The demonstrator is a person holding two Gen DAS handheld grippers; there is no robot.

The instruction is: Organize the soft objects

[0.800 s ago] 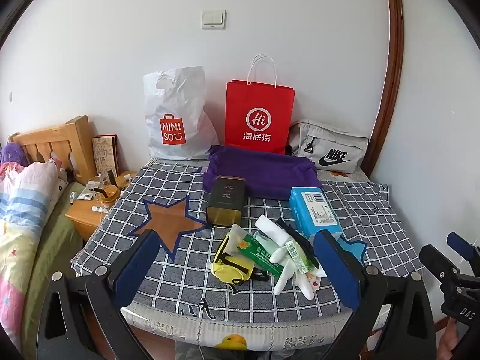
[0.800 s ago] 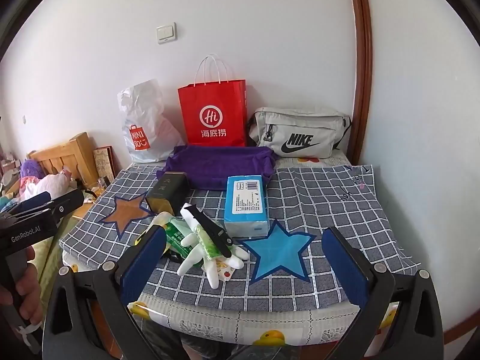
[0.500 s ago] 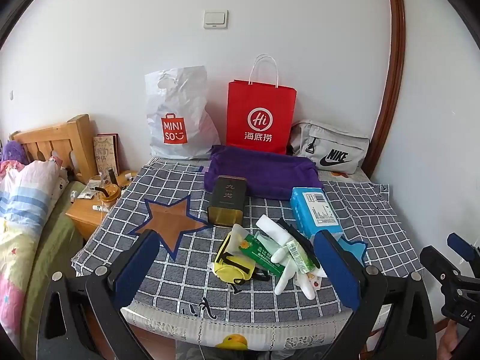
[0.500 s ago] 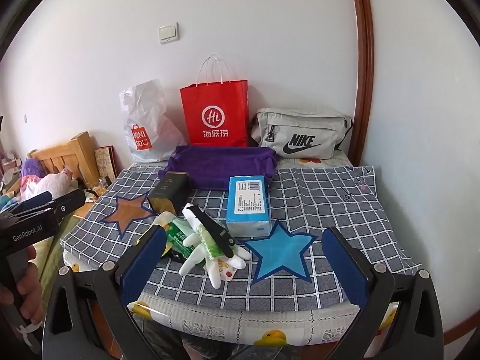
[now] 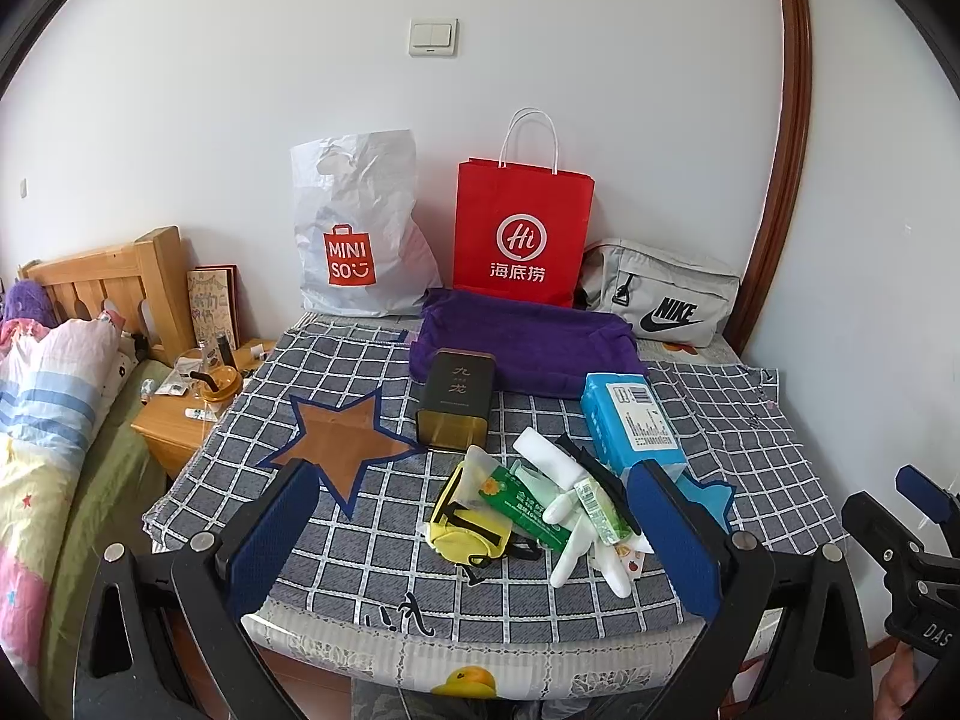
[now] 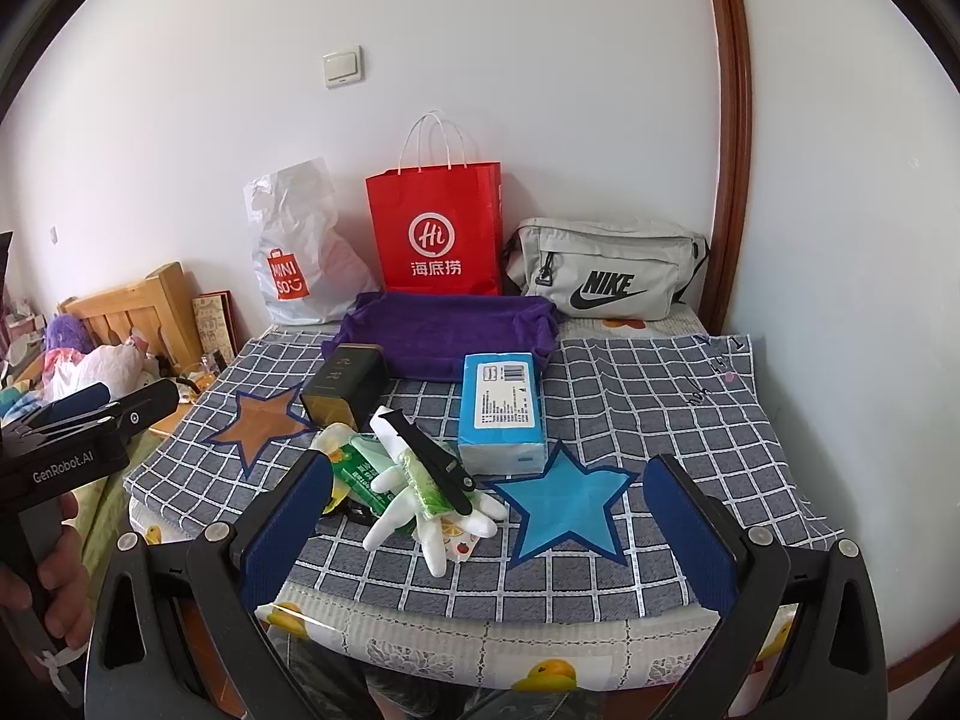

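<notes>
From the left wrist view, the left gripper (image 5: 474,546) is hanging just off the near edge of the checked cloth (image 5: 738,420) with its jaws spread wide and nothing between them, tilted down toward a heap near the middle of that edge: a yellow pouch (image 5: 465,531), a green packet (image 5: 523,510), a white glove (image 5: 585,546) and a black strap (image 5: 594,468), all lying on one another. It looks like a waiting pose, lined up on the heap before any pick is being made. A dark tin (image 5: 456,405) is standing just behind the heap, a blue tissue pack (image 5: 630,417) is lying toward the right, and a purple towel (image 5: 522,345) is spread along the far edge in front of a white plastic bag (image 5: 360,234), a red paper bag (image 5: 522,228) and a grey waist bag (image 5: 660,294) leaning on the wall, probably set there as places to sort into. This view alone is showing the pouch whole. From the right wrist view, the right gripper (image 6: 489,534) is likewise gaping empty off the near edge, further right, over a blue star (image 6: 567,510) that the left view mostly hides. Here the pouch is almost wholly hidden behind a finger, but the person's hand (image 6: 45,594) is showing at the left, gripping the other tool's handle.
</notes>
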